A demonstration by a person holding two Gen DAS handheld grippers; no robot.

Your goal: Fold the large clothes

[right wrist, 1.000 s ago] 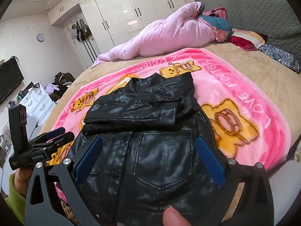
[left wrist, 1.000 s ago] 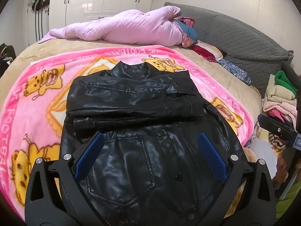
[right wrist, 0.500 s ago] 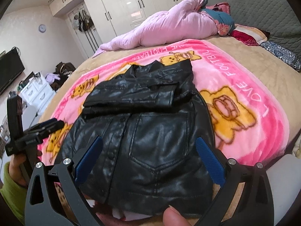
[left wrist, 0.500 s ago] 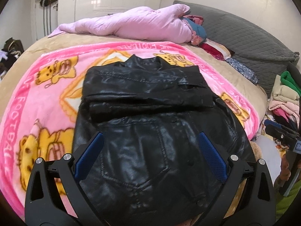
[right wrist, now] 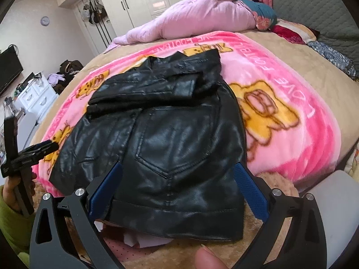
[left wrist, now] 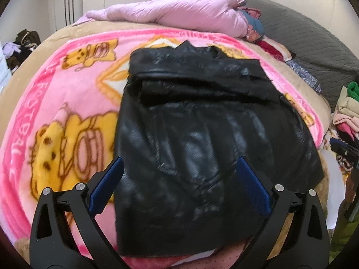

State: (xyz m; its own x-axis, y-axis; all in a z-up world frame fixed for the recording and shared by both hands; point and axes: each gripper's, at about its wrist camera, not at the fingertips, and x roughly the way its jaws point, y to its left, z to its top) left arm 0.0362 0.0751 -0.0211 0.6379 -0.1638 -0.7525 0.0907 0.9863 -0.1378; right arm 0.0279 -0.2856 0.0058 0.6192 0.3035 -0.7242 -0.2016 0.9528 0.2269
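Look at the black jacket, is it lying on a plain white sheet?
No, the black jacket lies on a pink blanket printed with yellow cartoon animals and white letters.

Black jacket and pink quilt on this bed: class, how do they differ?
The black jacket is glossy leather, while the pink quilt is matte and puffy. The black jacket lies flat on the cartoon blanket, sleeves folded across; the pink quilt is bundled behind it. Both rest on the bed.
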